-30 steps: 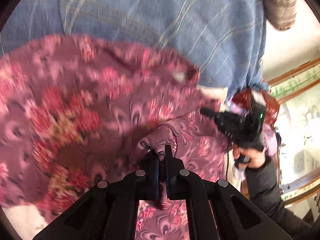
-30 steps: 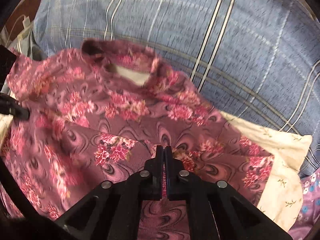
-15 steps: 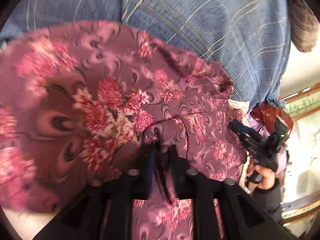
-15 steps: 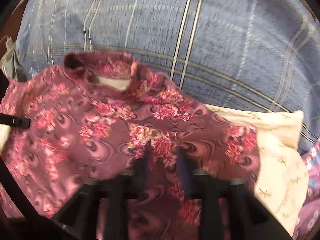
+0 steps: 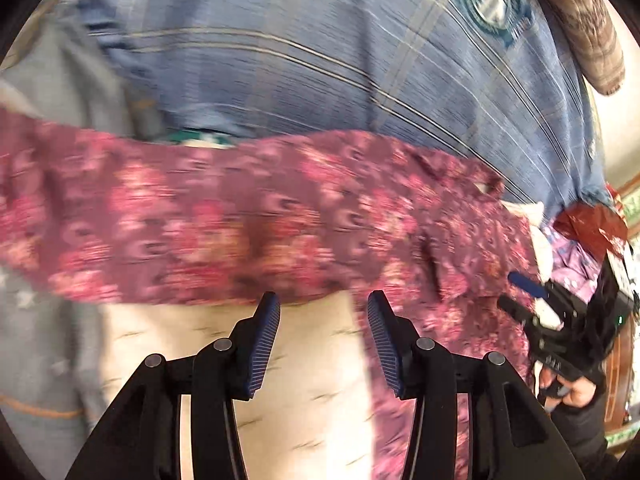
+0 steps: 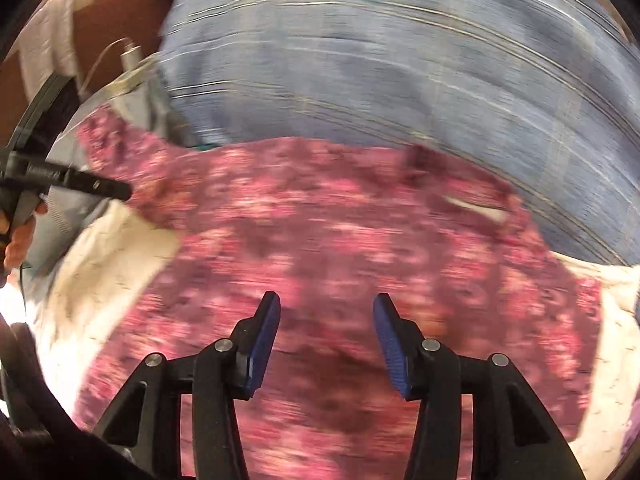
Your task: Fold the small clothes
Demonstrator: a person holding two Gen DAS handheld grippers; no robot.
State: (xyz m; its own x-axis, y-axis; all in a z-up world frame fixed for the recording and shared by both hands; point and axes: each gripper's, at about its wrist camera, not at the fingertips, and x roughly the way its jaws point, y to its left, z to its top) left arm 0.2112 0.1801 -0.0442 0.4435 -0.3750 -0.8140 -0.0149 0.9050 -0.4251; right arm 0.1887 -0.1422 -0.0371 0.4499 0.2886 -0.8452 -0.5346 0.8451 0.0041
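We see a blue plaid blanket (image 5: 320,60) across the back, a cream printed sheet (image 5: 312,380) below it. Brown patterned cushion (image 5: 580,20) at upper right. Bright daylight on the pale wall (image 5: 618,128). Brown wood (image 6: 108,24) at left, blurred.

Purple-maroon floral shirt (image 6: 340,240) lies spread flat on the cream sheet. Collar end sits toward the blue plaid bedding.
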